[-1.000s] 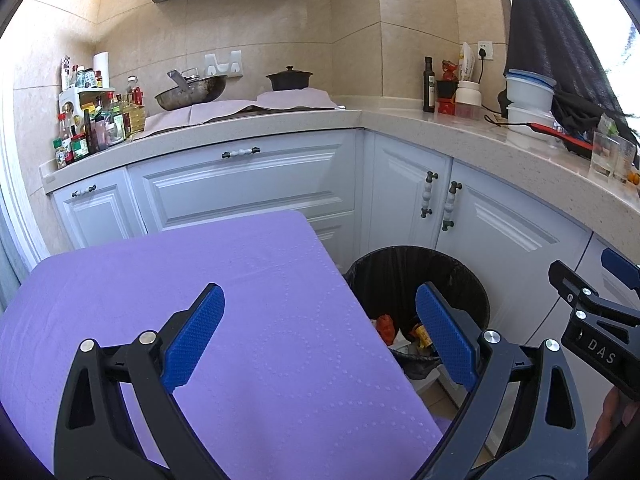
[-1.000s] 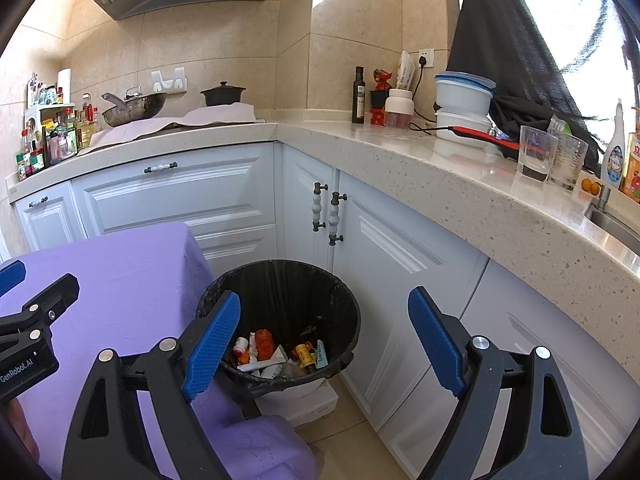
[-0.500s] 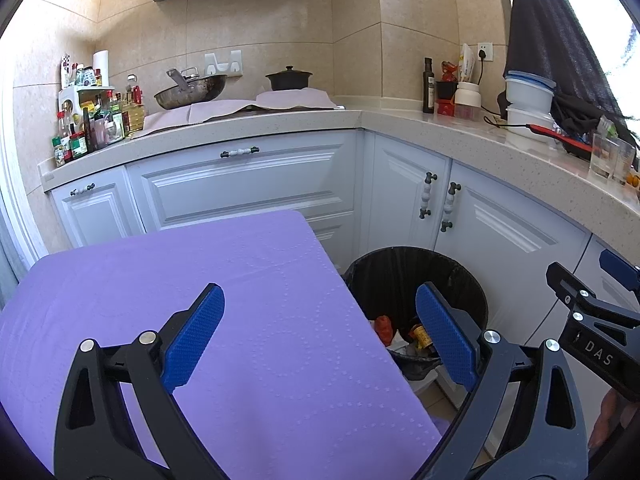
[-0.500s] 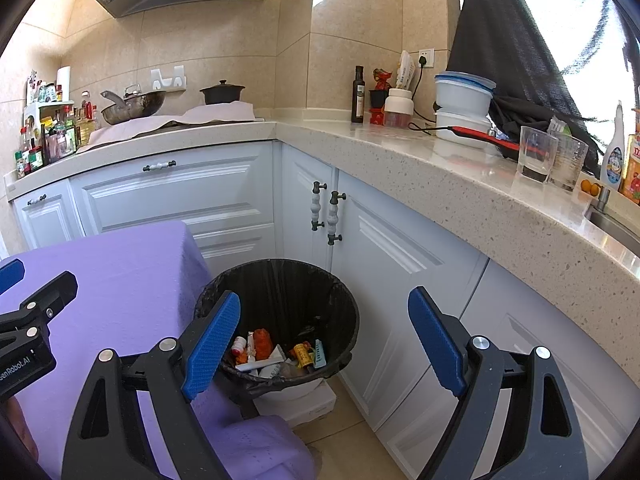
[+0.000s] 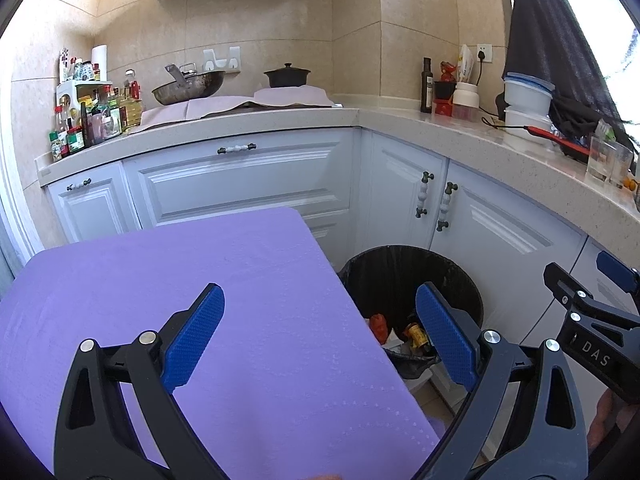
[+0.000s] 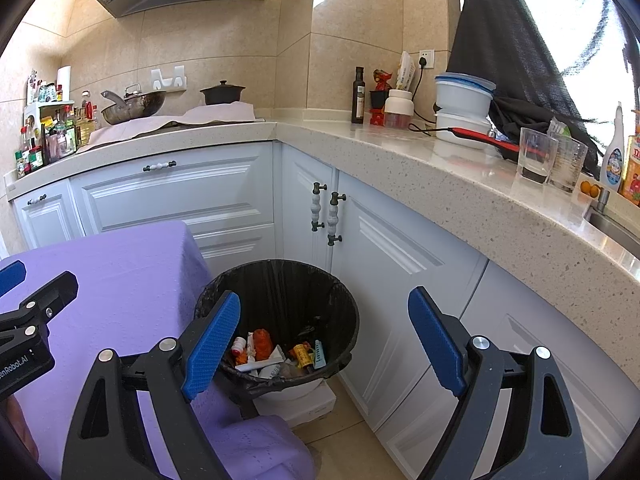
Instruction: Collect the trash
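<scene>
A black-lined trash bin point(image 6: 344, 304) point(image 5: 460, 276) stands on the floor in the cabinet corner. Several pieces of trash point(image 6: 276, 352) point(image 5: 404, 334) lie at its bottom: an orange wrapper, a small yellow can, white scraps. My right gripper point(image 6: 324, 312) hangs open above the bin's mouth with nothing between its blue pads. My left gripper point(image 5: 320, 304) is open too, held over the right edge of the purple-covered table point(image 5: 200, 280) point(image 6: 104, 280), and it holds nothing. No loose trash shows on the purple cloth.
White cabinets point(image 6: 384, 248) wrap the corner behind the bin. The stone counter point(image 6: 460, 184) carries glasses, tubs, a bottle and a red-handled tool. A wok point(image 5: 188, 86) and a black pot sit on the far counter. A white box lies under the bin.
</scene>
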